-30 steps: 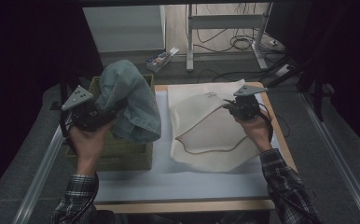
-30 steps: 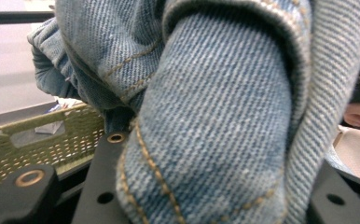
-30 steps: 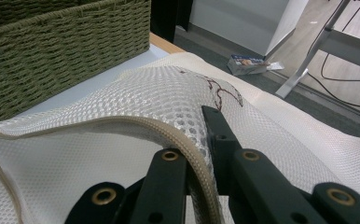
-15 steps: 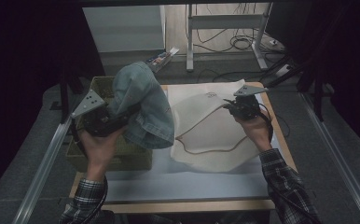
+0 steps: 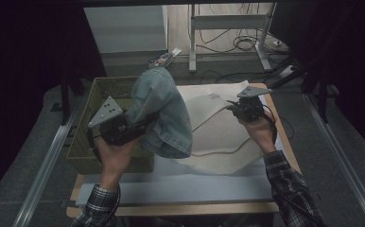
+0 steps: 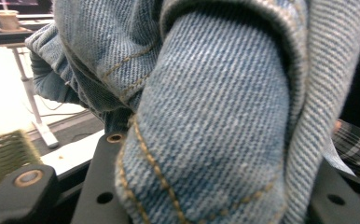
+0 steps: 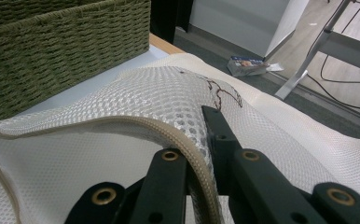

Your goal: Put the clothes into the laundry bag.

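On the pale table (image 5: 180,187), your left gripper (image 5: 138,126) clamps faded twill jeans (image 5: 164,113), carried rightward off the woven basket (image 5: 83,142); your right gripper (image 5: 232,108) pinches the honeycomb-mesh bag (image 5: 218,137).

Green wicker basket (image 5: 83,146) at table's left; small box (image 5: 162,58) on floor beyond; cables (image 5: 241,43).
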